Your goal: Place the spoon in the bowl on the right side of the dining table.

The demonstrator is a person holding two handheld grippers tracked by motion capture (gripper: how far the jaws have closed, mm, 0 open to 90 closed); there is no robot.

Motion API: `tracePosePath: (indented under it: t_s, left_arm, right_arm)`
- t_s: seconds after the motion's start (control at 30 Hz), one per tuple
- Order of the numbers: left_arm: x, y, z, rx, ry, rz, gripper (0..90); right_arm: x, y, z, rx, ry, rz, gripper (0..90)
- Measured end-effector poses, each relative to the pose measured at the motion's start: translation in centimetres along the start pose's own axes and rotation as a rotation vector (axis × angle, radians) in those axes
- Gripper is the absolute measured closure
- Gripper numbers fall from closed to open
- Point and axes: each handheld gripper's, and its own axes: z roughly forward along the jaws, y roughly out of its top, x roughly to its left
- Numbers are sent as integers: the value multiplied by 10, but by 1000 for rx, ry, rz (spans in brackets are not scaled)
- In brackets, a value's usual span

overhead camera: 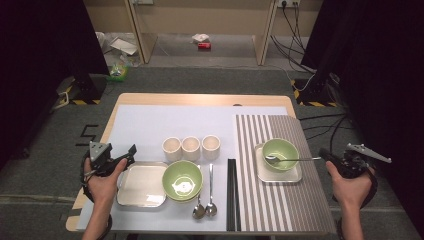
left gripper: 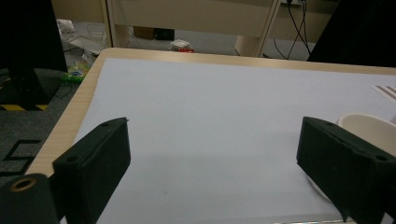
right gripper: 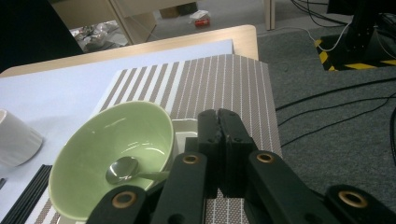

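The striped mat [overhead camera: 280,200] carries a white tray [overhead camera: 295,175] with the green bowl [overhead camera: 281,150] (spoon [overhead camera: 292,159] bowl-down inside it). My right gripper [overhead camera: 324,154] is clamped on the spoon's handle; my left gripper [overhead camera: 131,151] gapes, holding nothing.

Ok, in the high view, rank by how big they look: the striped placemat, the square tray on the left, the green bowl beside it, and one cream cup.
1. striped placemat
2. square tray
3. green bowl
4. cream cup
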Motion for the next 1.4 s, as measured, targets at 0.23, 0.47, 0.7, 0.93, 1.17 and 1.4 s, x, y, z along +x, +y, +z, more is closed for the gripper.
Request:
tracePosePath:
  t_s: [0.23, 0.47, 0.7, 0.93, 1.17, 1.4]
  left_arm:
    - [0, 0, 0, 1, 1, -2, 87]
    - [0, 0, 0, 0, 1, -2, 87]
    - [0, 0, -1, -1, 2, -2, 88]
    - [1, 0, -1, -3, 3, -3, 89]
    - [1, 0, -1, -5, 4, -7, 89]
    - [1, 0, -1, -4, 4, -5, 89]
  right_arm:
    - [4, -6, -4, 9, 3, -3, 880]
    - [4, -14, -5, 3, 12, 0, 882]
    - [7, -16, -7, 8, 16, -11, 882]
    - [10, -16, -8, 2, 18, -16, 881]
    - [11, -17, -8, 7, 16, -17, 879]
    - [12, -18, -8, -4, 9, -19, 872]
